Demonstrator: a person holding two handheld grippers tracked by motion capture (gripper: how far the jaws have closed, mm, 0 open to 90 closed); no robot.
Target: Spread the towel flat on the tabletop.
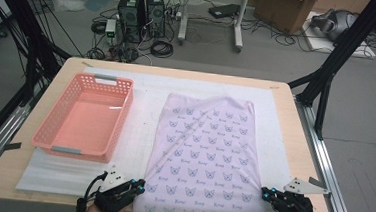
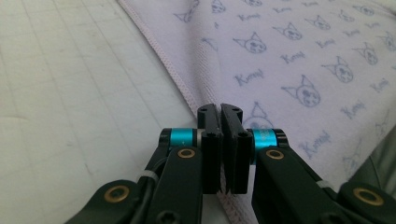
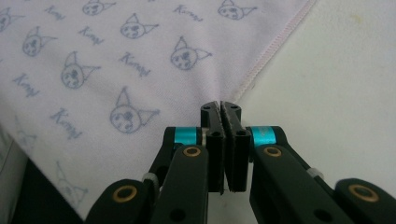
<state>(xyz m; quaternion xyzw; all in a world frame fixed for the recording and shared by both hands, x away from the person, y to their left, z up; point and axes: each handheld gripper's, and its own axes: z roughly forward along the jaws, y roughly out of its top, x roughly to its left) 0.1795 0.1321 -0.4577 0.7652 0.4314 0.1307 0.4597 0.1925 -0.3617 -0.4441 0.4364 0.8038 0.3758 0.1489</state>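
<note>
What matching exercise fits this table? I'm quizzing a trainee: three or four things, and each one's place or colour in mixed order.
Things:
1. basket
2. cloth
3. left tongs
4. right tongs

Descriptions:
A. pale lilac with a cat print
B. shut on the cloth's near right edge
C. pink, on the table's left
D. shut on the cloth's near left edge

Pairs: 1-C, 2-A, 3-D, 4-B
</note>
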